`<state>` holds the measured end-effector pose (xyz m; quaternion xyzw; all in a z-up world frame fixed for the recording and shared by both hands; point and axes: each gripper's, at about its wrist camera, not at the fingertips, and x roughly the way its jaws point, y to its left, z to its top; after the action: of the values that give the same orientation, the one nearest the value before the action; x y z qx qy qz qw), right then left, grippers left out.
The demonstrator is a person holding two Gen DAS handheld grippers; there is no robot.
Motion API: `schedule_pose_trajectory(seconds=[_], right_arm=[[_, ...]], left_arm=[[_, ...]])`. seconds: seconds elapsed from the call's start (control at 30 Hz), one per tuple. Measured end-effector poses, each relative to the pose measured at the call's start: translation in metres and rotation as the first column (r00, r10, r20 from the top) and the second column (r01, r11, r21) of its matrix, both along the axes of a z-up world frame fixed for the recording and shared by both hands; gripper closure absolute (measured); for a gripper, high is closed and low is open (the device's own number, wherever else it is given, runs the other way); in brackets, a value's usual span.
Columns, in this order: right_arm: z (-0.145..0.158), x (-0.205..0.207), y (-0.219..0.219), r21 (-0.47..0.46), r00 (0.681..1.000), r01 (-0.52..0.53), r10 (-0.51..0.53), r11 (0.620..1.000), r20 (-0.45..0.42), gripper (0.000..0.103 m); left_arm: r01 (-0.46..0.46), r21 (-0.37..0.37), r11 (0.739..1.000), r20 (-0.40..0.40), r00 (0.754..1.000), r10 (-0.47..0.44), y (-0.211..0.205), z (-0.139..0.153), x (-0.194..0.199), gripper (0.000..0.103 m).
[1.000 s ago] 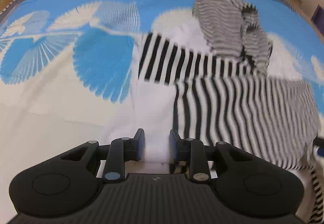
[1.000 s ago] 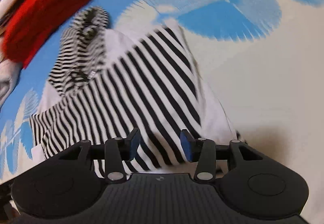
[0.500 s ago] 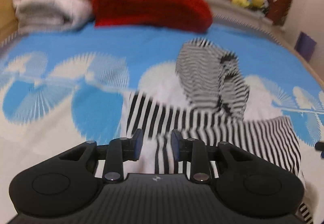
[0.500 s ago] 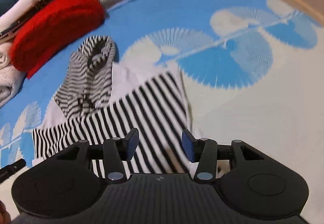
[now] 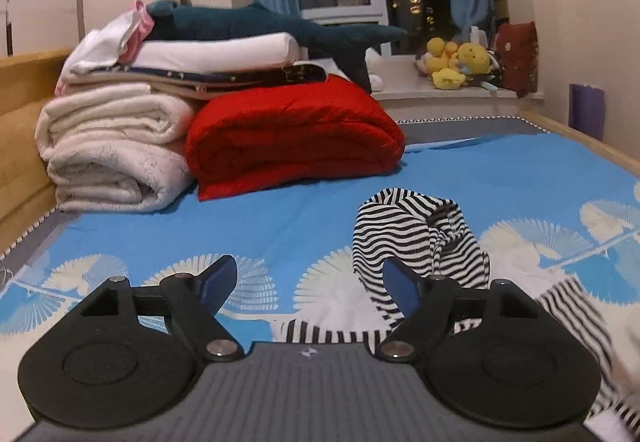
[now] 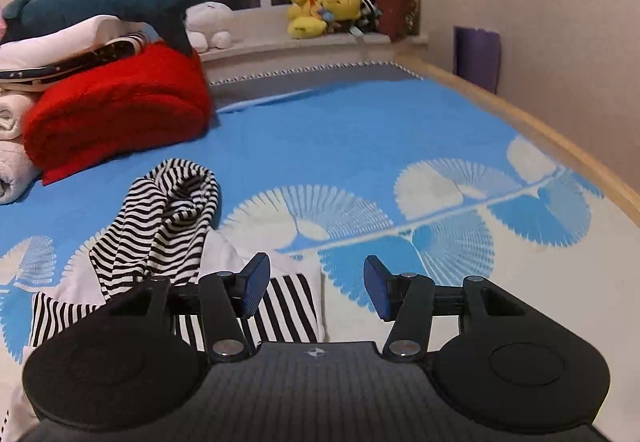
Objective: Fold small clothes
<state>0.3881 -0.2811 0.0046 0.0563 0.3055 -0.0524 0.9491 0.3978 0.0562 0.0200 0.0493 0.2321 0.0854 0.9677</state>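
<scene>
Fingers: both pairs spread wide, nothing held.
Left gripper (image 5: pixel 308 284): just left of black-and-white striped hooded cotton top (image 5: pixel 420 234).
Right gripper (image 6: pixel 316 288): just right of top (image 6: pixel 168 218).
Top: flat on blue fan-print bedsheet (image 6: pixel 340 130), hood end toward red folded blanket (image 5: pixel 292 134).
Long axis: running from grippers toward blanket.
Nearer: about equal; cannot tell.

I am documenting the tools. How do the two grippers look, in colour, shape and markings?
The left gripper and right gripper look alike: matte black, ribbed body with a small crosshair mark, round discs on both sides, silver rivets, blue finger pads. No cables or sleeves are visible.

black-white striped garment (image 5: pixel 416 230), red blanket (image 5: pixel 292 138)
</scene>
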Motion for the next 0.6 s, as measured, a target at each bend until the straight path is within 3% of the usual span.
schedule_pose_trajectory(seconds=[0.1, 0.17, 0.27, 0.33, 0.4, 0.53, 0.6], right_arm=[[0.0, 0.0, 0.0, -0.024, 0.999, -0.041, 0.041, 0.999, 0.001, 0.048], [-0.003, 0.002, 0.003, -0.079, 0.999, -0.052, 0.051, 0.996, -0.012, 0.046], [-0.011, 0.007, 0.002, -0.102, 0.998, -0.053, 0.048, 0.993, -0.05, 0.045], [-0.018, 0.011, -0.002, -0.098, 0.996, -0.046, 0.039, 0.994, -0.079, 0.045], [-0.025, 0.014, -0.004, -0.1, 0.994, -0.048, 0.038, 0.994, -0.101, 0.045], [-0.037, 0.022, -0.008, -0.077, 0.987, -0.059, 0.047, 0.995, -0.152, 0.047], [-0.037, 0.024, -0.008, -0.083, 0.988, -0.061, 0.048, 0.995, -0.149, 0.048]], left_arm=[[-0.059, -0.111, 0.992, -0.108, 0.993, 0.046, 0.012, 0.007, 0.036, 0.019], [-0.113, -0.178, 0.978, -0.173, 0.982, 0.082, 0.024, 0.003, 0.064, 0.026], [-0.153, -0.198, 0.968, -0.236, 0.966, 0.104, 0.038, -0.012, 0.11, 0.048], [-0.15, -0.25, 0.956, -0.296, 0.952, 0.072, 0.048, -0.025, 0.139, 0.073], [-0.15, -0.274, 0.95, -0.342, 0.938, 0.049, 0.053, -0.038, 0.161, 0.077], [-0.096, -0.209, 0.973, -0.399, 0.917, 0.005, 0.049, -0.065, 0.208, 0.082], [-0.084, -0.252, 0.964, -0.397, 0.917, -0.024, 0.057, -0.072, 0.23, 0.082]])
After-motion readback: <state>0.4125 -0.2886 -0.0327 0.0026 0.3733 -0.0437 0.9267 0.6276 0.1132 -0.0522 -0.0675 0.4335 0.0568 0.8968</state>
